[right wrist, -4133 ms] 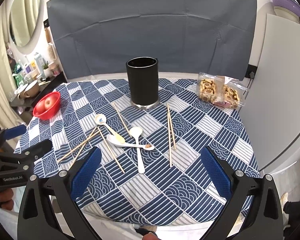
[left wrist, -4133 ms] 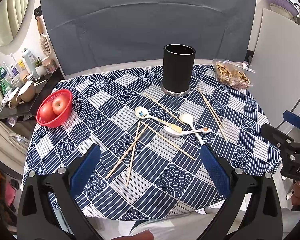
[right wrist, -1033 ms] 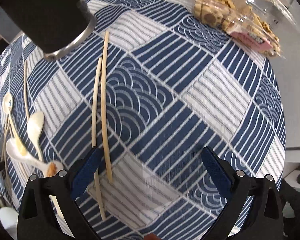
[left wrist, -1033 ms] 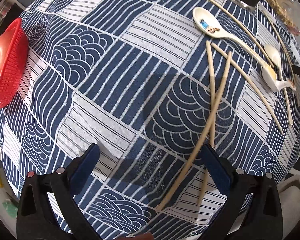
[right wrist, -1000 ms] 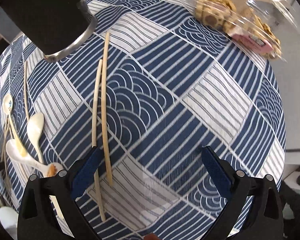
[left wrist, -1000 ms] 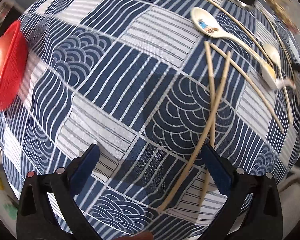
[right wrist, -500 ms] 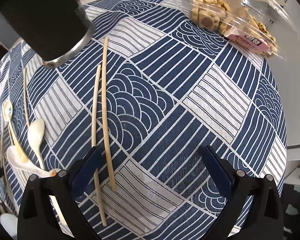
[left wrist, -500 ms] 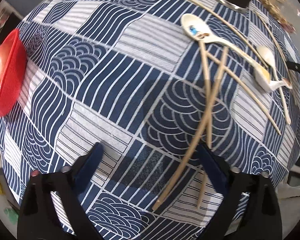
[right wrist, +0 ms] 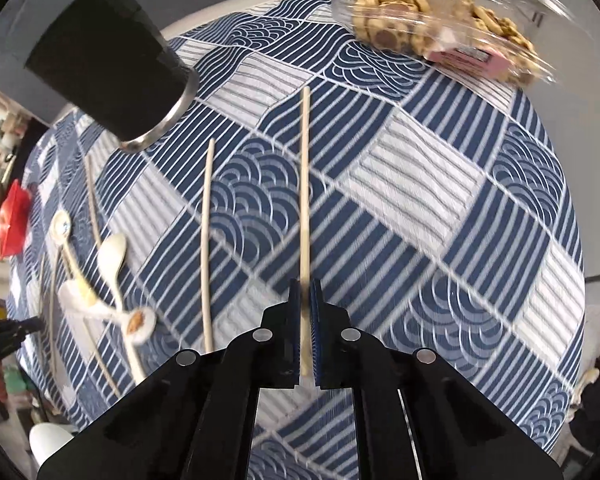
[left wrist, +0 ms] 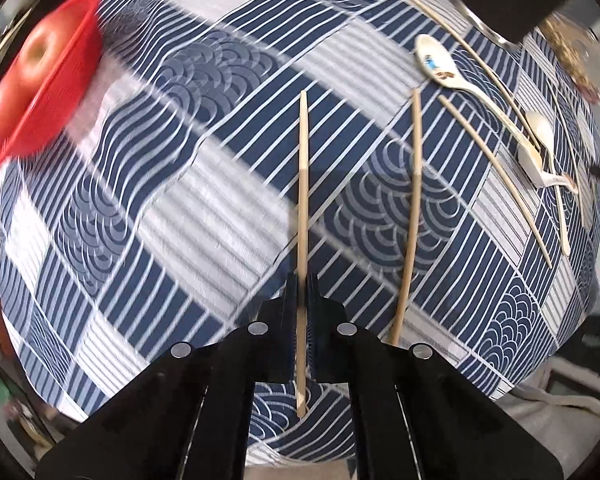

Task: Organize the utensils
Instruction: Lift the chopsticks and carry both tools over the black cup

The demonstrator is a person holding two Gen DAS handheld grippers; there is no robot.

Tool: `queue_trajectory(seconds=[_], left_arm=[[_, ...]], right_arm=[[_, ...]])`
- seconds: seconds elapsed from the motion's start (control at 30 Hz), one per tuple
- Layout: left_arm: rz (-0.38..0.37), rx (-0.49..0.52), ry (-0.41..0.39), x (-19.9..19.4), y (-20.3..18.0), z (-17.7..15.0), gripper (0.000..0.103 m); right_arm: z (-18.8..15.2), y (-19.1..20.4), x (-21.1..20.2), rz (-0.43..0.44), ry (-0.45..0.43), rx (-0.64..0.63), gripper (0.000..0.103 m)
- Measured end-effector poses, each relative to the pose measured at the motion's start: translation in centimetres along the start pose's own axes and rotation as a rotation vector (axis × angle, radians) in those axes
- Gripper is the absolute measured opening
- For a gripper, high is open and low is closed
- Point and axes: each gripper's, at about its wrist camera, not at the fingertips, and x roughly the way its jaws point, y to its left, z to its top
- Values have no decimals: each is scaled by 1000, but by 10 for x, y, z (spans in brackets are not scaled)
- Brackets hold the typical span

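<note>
With both my grippers clenched, each one grips a single chopstick over the blue patterned tablecloth (left wrist: 220, 208).

On the left, my left gripper (left wrist: 302, 300) has just closed on a chopstick (left wrist: 302, 184), beside a red basket (left wrist: 48, 92) with an apple (left wrist: 32, 60); its partner stick (left wrist: 414, 200) lies just right. My right gripper (right wrist: 305, 312) has just closed on another chopstick (right wrist: 305, 184), near the black holder (right wrist: 112, 68), spoons (right wrist: 112, 256) and cookie box (right wrist: 440, 20).

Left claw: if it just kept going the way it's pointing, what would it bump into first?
Probably the tablecloth just below; the left claw, gripping a chopstick, points down at it. Depth is unclear.
</note>
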Motion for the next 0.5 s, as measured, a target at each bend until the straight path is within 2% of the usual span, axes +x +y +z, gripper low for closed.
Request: queue_trajectory(seconds=[0.13,0.23,0.3,0.4,0.5], left_arm=[[8,-10,-5,-4,7,-21,5],[-25,-33,-21,-7,8,-32,5],[-20,-35,-37,-14,12,-41,5],[-35,-38,-60,-32,11,-56,5],[10,-9,-74,-45,10,-56,5]], right_arm=[[-25,-8,-22,60,-11,39,4],[-40,-11,-43,100,-41,50,4],[-47,-12,-58,119,-69,58,4],[-45,-9,-72,148,-101,53,4],[-38,-3,-86,187,-131,56,3]])
